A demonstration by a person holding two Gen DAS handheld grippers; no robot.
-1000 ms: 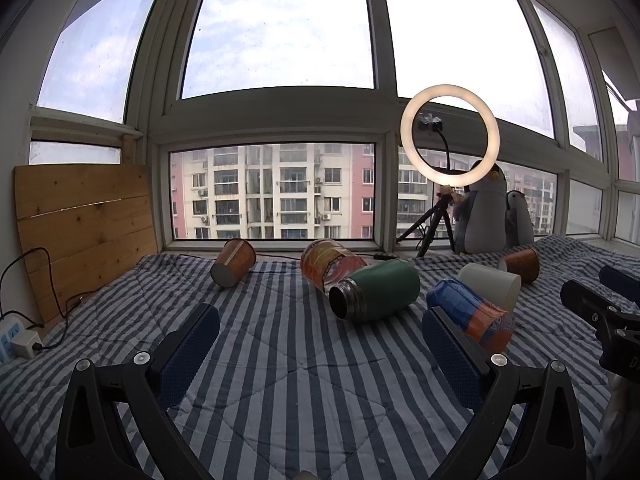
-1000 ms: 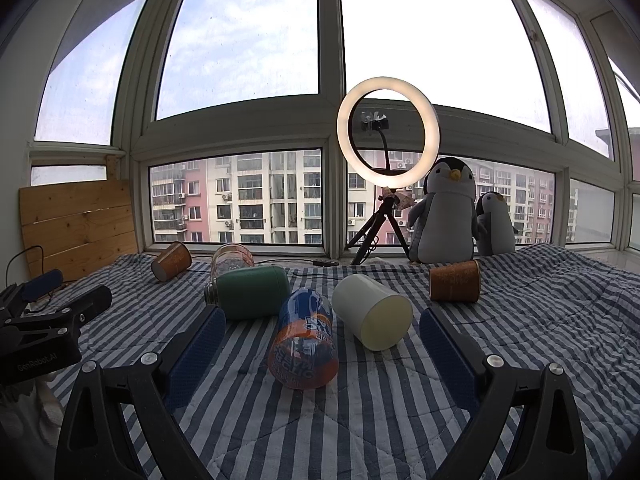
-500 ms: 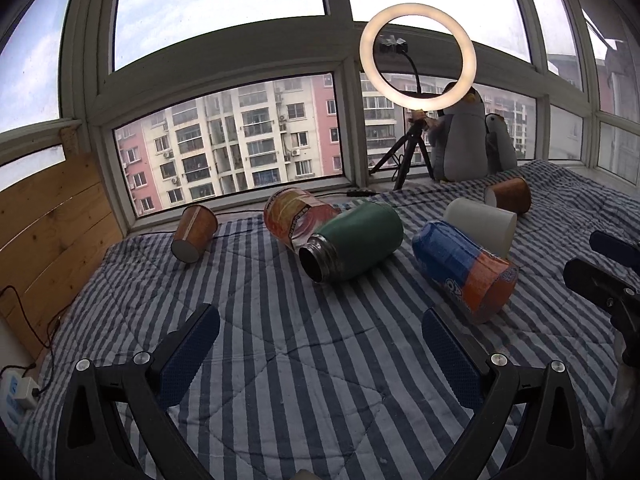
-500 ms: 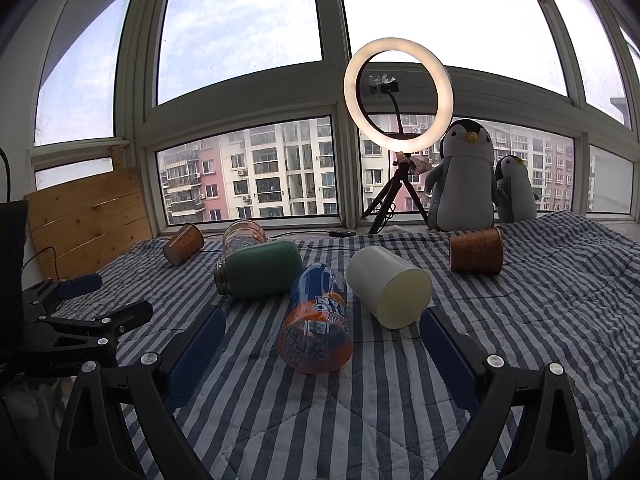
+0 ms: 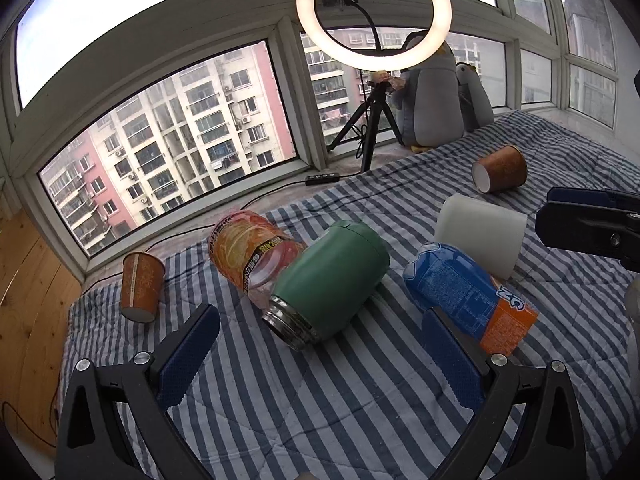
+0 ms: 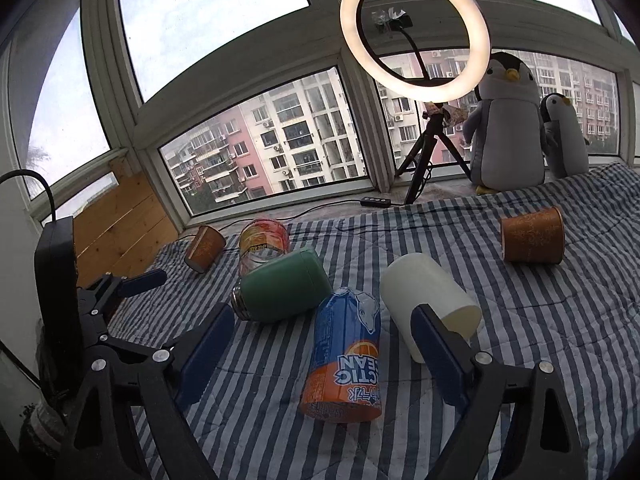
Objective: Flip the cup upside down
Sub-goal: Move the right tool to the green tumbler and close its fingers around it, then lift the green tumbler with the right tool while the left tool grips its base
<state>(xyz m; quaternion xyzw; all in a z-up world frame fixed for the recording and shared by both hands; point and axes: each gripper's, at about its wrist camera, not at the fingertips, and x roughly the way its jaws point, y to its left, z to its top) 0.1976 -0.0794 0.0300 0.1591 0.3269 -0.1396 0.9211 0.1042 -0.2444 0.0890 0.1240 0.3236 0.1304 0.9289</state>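
A: Cups lie everywhere on the striped blanket (image 5: 304, 408), all on their sides. Which one is for the left tongs (image 5: 320, 352)?

B: I judge the green cup (image 5: 332, 284). It lies just ahead of the left tongs, between the lines of the two fingers, with its metal mouth toward the camera. The jaws stand wide and hold nothing.

A: And the right tongs (image 6: 324, 344)?

B: Also wide and empty. The blue and orange can (image 6: 346, 356) lies between its fingers, and the white cup (image 6: 430, 306) is just by the right-hand finger (image 6: 438, 356), partly hidden behind it.

A: So which step is this?

B: The approach, I think. No cup is gripped or turned yet. Which cup is meant, I cannot say for sure.

A: What does the next move need?

B: To go forward and lower until the fingers are on both sides of the round body, then close. The orange jar (image 5: 250, 256) touches the green cup behind, so it may be pushed. After that, the wrist must turn so that the mouth faces down.
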